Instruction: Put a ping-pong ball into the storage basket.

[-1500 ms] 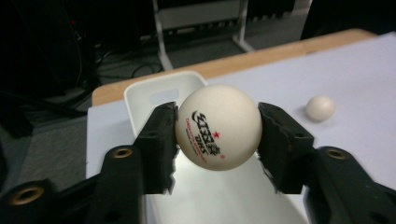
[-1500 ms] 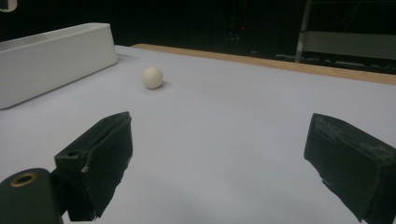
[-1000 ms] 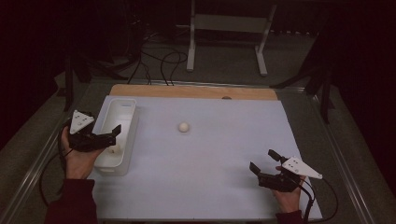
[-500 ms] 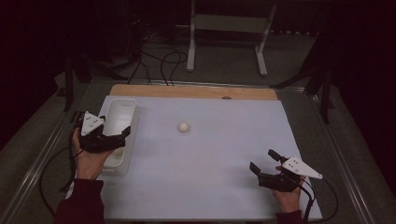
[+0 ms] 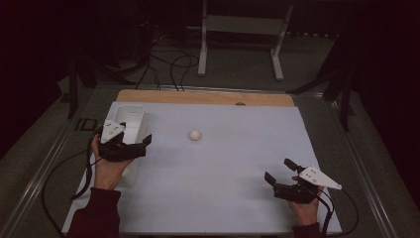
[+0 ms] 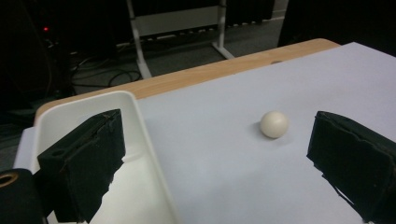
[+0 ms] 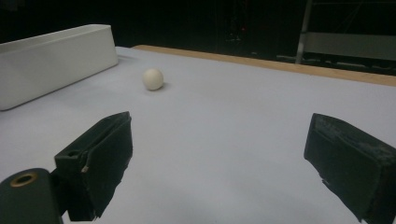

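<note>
A small cream ball (image 5: 195,135) sits bare on the worktop (image 5: 223,198); white tray (image 5: 132,117) beside; left tool (image 5: 141,145) released over the tray, right tool (image 5: 279,171) released too.

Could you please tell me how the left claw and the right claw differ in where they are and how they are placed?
The left claw hangs over the white bin, near the ball; the right claw sits near the table's front edge, farther from the ball. Both are open and empty.

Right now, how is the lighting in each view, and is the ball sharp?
High view: dim, surroundings nearly black, ball small but distinct. Left gripper view: ball sharp, soft shadow beside it. Right gripper view: ball fairly sharp, background dark.
</note>
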A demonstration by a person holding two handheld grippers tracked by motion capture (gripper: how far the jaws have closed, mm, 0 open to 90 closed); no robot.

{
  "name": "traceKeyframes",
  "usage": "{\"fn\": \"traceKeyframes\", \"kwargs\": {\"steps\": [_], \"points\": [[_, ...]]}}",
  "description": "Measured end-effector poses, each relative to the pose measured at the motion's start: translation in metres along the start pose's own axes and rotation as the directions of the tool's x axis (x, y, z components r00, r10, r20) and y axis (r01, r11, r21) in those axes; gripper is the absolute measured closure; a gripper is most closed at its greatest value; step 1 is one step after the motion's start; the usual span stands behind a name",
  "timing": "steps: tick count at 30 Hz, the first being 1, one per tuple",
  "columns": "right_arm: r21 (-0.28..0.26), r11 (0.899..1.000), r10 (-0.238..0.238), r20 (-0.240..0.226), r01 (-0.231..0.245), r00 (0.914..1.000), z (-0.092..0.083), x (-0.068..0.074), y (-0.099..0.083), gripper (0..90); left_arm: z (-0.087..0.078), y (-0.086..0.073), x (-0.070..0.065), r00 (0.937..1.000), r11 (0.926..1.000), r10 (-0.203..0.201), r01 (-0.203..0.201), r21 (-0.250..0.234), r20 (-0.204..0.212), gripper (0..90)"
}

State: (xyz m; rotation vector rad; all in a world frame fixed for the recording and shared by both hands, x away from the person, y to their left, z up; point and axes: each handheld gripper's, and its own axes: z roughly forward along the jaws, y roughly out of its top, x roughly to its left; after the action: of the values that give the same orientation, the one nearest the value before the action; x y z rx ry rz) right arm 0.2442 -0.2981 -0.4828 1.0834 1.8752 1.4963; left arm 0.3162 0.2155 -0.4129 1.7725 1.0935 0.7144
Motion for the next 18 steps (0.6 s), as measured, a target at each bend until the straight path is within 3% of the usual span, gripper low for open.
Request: {"fn": "traceKeyframes", "kwargs": {"steps": [18], "points": [[-0.001, 1.0, 0.0, 0.003, 0.0, 1.0, -0.001, -0.001, 0.0, 7.7, 0.019, 0.009, -0.027, 0.997, 0.9995, 0.03, -0.03, 0.006, 0.072, 4.3]]}}
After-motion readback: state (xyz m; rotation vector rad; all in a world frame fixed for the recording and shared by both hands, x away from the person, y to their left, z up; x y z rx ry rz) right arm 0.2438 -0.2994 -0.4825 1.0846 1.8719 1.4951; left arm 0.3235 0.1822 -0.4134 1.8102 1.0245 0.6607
